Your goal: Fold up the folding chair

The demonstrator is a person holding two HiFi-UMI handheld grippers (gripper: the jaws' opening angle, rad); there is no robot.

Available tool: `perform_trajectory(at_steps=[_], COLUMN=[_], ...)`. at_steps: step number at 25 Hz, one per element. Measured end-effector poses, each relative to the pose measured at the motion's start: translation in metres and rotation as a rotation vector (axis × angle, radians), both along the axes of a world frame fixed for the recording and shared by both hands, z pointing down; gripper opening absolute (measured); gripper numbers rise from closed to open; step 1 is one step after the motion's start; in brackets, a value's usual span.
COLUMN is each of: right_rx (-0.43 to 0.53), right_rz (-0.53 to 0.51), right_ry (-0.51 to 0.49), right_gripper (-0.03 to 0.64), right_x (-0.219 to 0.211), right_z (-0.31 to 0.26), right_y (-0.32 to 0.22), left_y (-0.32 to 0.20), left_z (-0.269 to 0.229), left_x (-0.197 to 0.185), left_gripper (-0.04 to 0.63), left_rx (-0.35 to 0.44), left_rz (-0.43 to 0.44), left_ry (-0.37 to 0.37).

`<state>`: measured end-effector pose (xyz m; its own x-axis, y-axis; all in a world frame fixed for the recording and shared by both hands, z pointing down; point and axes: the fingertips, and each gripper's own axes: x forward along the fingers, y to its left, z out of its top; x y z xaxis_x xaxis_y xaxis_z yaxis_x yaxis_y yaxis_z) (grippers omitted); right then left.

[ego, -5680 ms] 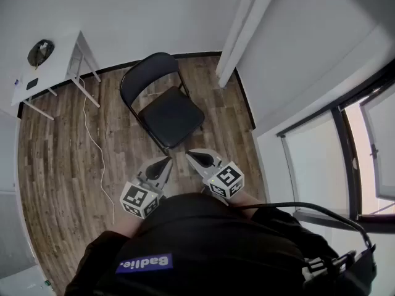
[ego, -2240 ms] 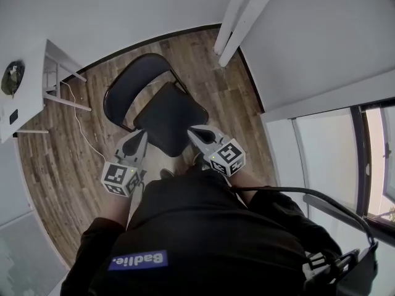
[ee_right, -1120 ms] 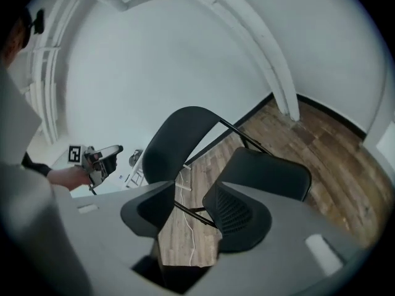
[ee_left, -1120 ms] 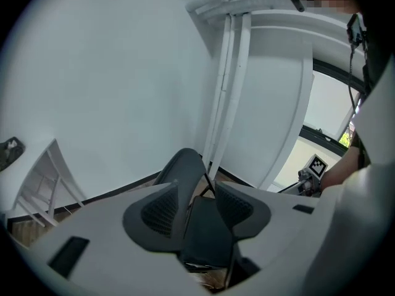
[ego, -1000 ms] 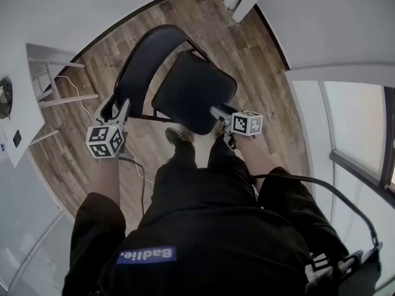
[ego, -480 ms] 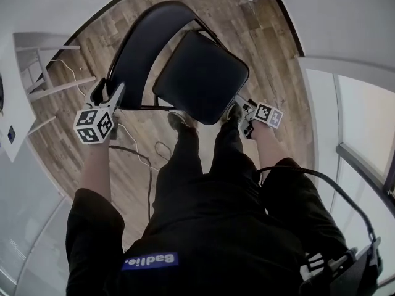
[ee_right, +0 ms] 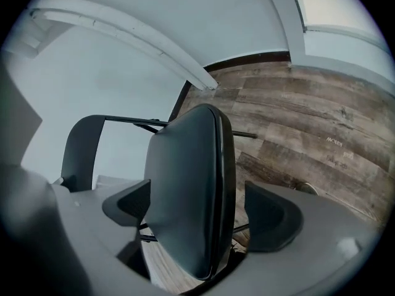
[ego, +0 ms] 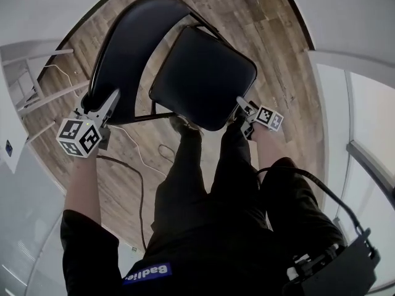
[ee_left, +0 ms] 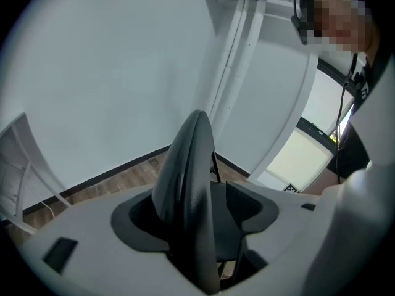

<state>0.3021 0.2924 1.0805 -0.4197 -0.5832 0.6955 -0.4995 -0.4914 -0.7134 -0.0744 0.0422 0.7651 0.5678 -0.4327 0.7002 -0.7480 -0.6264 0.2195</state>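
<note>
The black folding chair stands unfolded on the wood floor. In the head view its curved backrest is at the upper left and its padded seat in the middle. My left gripper is at the backrest's lower left edge. In the left gripper view the backrest stands edge-on between the left gripper's jaws, which have just been opening; the right pad is clear of it. My right gripper straddles the seat's right front edge. Its jaws have just been opening around the seat.
A person's legs stand just in front of the chair. A cable lies on the floor to the left. White table legs are at the far left, and a window wall is on the right.
Both grippers have come down to the chair, the left to the backrest's edge and the right to the seat's front corner. The head has leaned closer, so the chair looks larger.
</note>
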Motion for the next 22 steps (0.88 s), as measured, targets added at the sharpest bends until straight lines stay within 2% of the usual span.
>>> perform_trajectory(at_steps=[6, 10, 14, 18, 19, 22], right_rx=[0.012, 0.069, 0.086, 0.126, 0.136, 0.165], right_rz=[0.010, 0.038, 0.045, 0.068, 0.061, -0.004], right_ry=[-0.051, -0.111, -0.140, -0.198, -0.205, -0.203], right_gripper=[0.449, 0.449, 0.449, 0.449, 0.449, 0.441], right_x=[-0.012, -0.020, -0.030, -0.036, -0.036, -0.042], right_z=[0.055, 0.064, 0.069, 0.083, 0.086, 0.083], right_y=[-0.010, -0.028, -0.043, -0.042, -0.041, -0.042], left_y=[-0.001, -0.005, -0.007, -0.005, -0.006, -0.006], left_z=[0.010, 0.012, 0.006, 0.020, 0.022, 0.023], left_x=[0.002, 0.001, -0.002, -0.004, -0.004, -0.005], left_gripper=[0.285, 0.282, 0.269, 0.232, 0.205, 0.192], left_rx=[-0.016, -0.020, -0.046, -0.043, -0.040, -0.037], left_rz=[0.003, -0.006, -0.006, -0.015, -0.018, -0.025], left_ry=[-0.010, -0.049, -0.049, -0.105, -0.115, -0.121])
